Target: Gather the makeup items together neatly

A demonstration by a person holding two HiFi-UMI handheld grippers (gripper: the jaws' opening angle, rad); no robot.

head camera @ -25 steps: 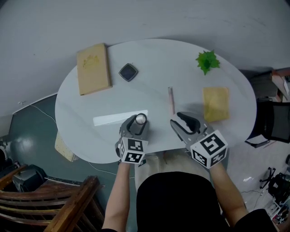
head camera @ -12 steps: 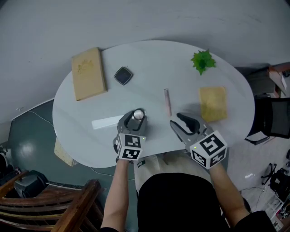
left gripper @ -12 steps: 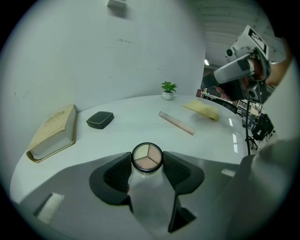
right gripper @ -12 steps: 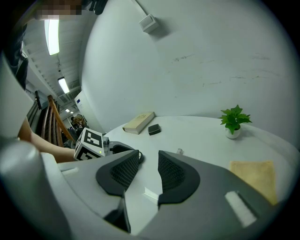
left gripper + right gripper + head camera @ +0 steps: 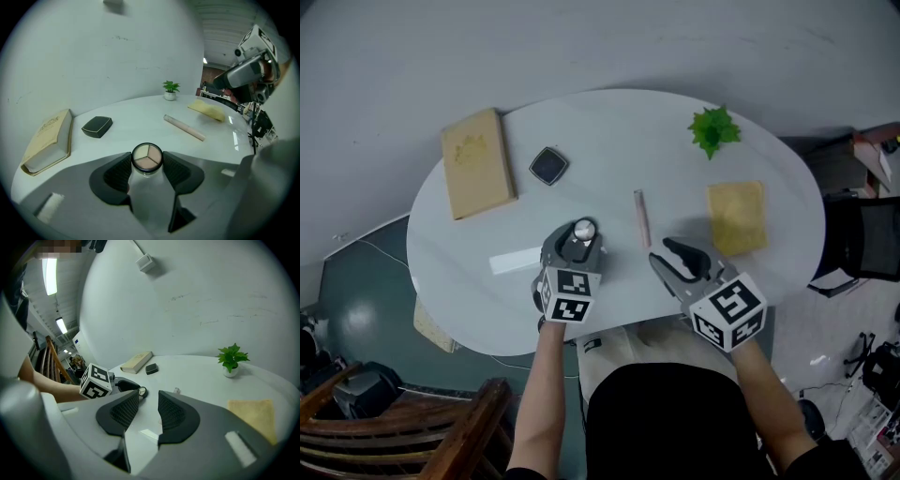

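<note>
White oval table (image 5: 609, 131), seen from above, with the makeup bits spread out over it tbh. A little round pot (image 5: 583, 229) with three pale shades under its clear top is clamped between the jaws of the left gripper (image 5: 581, 234), near the front edge of the table. Both pads are seen pressed against its sides in the left gripper view. Whether the pot is resting on the tabletop or lifted just off it can't be made out. A black square compact (image 5: 548, 166) is lying flat further back and to the left, well apart from the pot, just beside a tan book (image 5: 475, 162) at the far left edge. A thin pink tube (image 5: 642, 217) is laid lengthwise near the middle, to the right of the pot, a bit beyond both grippers. The right gripper (image 5: 673, 255) is held over the front right of the table with its jaws parted and nothing caught between them, only bare tabletop is seen through the gap. A yellow cloth (image 5: 737, 216) is spread flat just past it on the right, and a small green plant (image 5: 711, 131) is stood at the back right. A white strip (image 5: 516, 260) is lying flat left of the left gripper, near the front edge
</note>
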